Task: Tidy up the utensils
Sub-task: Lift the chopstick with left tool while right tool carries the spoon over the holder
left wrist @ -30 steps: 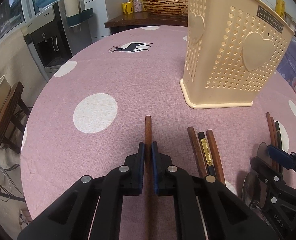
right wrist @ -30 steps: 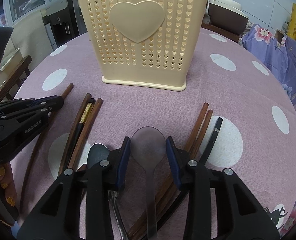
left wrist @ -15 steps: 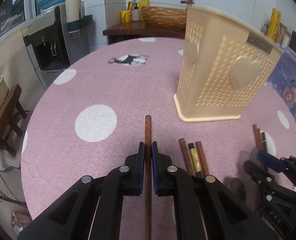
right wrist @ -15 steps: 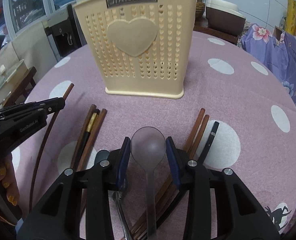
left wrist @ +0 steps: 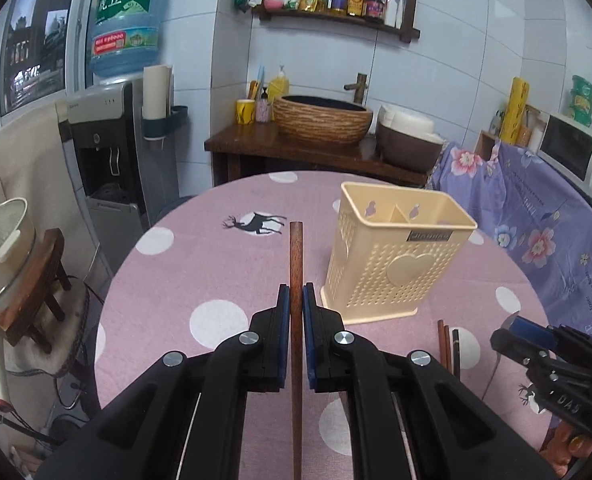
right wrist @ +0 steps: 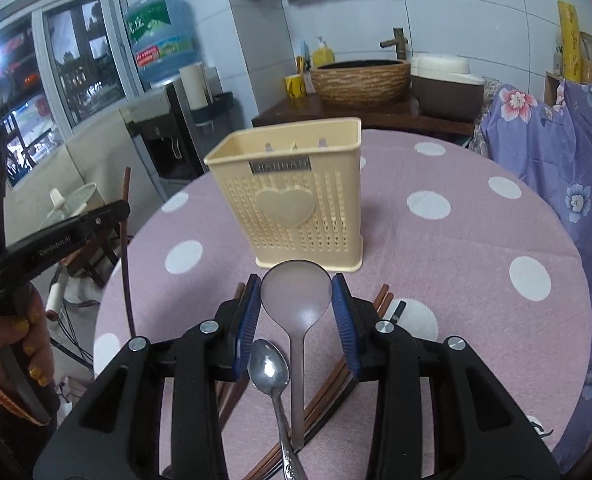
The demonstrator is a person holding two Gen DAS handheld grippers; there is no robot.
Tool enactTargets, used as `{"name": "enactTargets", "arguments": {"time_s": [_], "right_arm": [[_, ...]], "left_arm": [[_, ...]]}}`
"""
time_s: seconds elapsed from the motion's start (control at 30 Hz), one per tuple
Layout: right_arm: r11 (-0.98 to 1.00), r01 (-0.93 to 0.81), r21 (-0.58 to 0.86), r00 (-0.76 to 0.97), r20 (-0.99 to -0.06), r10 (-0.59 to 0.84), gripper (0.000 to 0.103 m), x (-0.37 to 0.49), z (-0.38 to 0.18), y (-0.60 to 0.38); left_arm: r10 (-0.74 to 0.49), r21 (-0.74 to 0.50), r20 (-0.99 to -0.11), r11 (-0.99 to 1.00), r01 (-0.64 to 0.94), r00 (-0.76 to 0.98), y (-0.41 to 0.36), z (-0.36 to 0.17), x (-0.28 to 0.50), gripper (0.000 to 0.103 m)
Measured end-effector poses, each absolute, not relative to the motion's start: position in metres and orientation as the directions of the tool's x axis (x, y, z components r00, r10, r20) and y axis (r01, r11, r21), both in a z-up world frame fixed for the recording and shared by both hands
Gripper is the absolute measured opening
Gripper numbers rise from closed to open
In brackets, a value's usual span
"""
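Left gripper (left wrist: 296,300): jaws narrow, clamped on one brown chopstick (left wrist: 296,264) that runs straight forward between the pads; its tip reaches past them and shows in front of the pink spotted desk (left wrist: 199,264). In the right wrist view this gripper (right wrist: 115,212) sits at the left edge in a hand (right wrist: 11,344), chopstick (right wrist: 126,248) standing steeply.

Right gripper (right wrist: 296,304): jaws part-way apart, pads pressing both sides of the bowl of a translucent ladle (right wrist: 296,288); handle runs back between the fingers. A metal spoon (right wrist: 268,364) shows just beside and left of that handle, lower in the picture; whether it is gripped cannot be told. In the left wrist view the right gripper (left wrist: 512,332) shows at the right edge.

Holder (right wrist: 291,200): cream, perforated, heart on its face, upright on the desk (right wrist: 456,248), ahead of both grippers and apart from them; open top, with a divider visible in the left wrist view (left wrist: 396,264).

Loose chopsticks (right wrist: 384,300): brown and black, flat on the desk below the right gripper, between it and the holder's base. More (left wrist: 448,344) near the holder's front corner.
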State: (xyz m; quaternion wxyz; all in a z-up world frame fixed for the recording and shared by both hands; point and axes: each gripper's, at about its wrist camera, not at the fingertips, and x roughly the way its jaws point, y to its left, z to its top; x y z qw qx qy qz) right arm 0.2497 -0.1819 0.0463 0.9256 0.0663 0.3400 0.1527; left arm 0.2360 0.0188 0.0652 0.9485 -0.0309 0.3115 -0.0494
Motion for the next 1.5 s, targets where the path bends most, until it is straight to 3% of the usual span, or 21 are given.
{"name": "enactTargets", "arguments": {"time_s": [0.8,1.13,1.23,1.37,1.5], "right_arm": [[0.928,-0.282,0.244,0.764,-0.528,0.371,0.037,0.250,0.076,-0.189],[0.945,-0.268,0.186,0.896,-0.312,0.315,0.037,0.294,0.191,-0.193],[0.953,-0.238,0.189,0.923,-0.260,0.282,0.037,0.319,0.221,-0.195],[0.965,-0.195,0.176,0.935,-0.262,0.237,0.037,0.353,0.219,-0.189],[0.977,-0.159,0.141,0.934,-0.298,0.195,0.037,0.375,0.182,-0.181]], "left_arm": [[-0.155,-0.141,-0.504,0.985,0.096,0.850,0.034,0.103,0.227,0.008],[-0.211,-0.198,-0.286,0.967,0.158,0.935,0.007,0.222,0.271,0.008],[-0.165,-0.173,-0.197,0.976,0.131,0.966,-0.011,0.247,0.289,0.008],[-0.130,-0.140,-0.148,0.984,0.109,0.980,-0.033,0.240,0.312,0.008],[-0.114,-0.149,-0.166,0.985,0.089,0.979,-0.042,0.202,0.332,0.008]]}}
